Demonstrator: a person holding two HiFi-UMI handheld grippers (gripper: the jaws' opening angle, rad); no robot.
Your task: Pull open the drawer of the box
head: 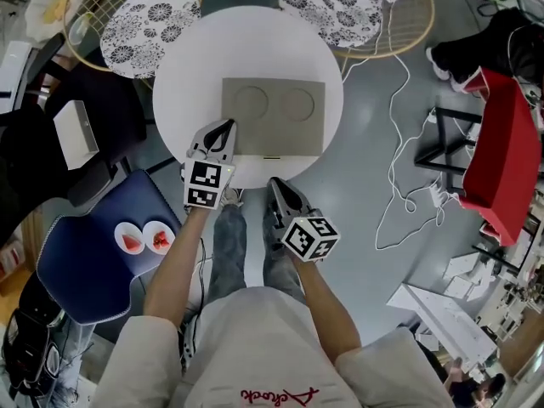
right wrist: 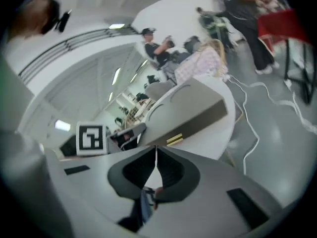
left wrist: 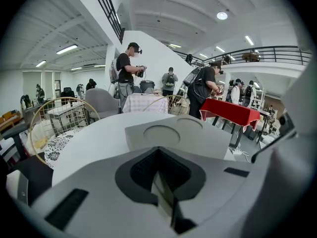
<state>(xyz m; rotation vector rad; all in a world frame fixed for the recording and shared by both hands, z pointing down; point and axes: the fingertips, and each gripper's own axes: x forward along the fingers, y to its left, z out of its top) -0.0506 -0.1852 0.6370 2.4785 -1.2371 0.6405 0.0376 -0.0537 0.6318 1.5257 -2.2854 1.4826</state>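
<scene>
A flat grey box (head: 273, 116) with two round recesses in its top lies on the round white table (head: 183, 75). A small gold handle (head: 272, 156) marks the drawer in its near side, and the drawer sits flush in the box. My left gripper (head: 228, 126) is shut over the table, its tip at the box's near left corner. My right gripper (head: 274, 183) is shut with nothing in it, just off the table's near edge and a little short of the handle. The right gripper view shows that gripper (right wrist: 156, 148), the box (right wrist: 190, 110) tilted and the handle (right wrist: 174, 140) close ahead. The left gripper view shows the left gripper (left wrist: 158, 150) and the box (left wrist: 188, 135) just beyond it.
Two wire chairs with patterned cushions (head: 149, 24) (head: 331, 2) stand behind the table. A navy chair (head: 93, 262) bearing two small white dishes is at my left. White cables (head: 399, 168) trail over the floor at right, beside a red-covered table (head: 501, 160). Several people (left wrist: 126, 73) stand far off.
</scene>
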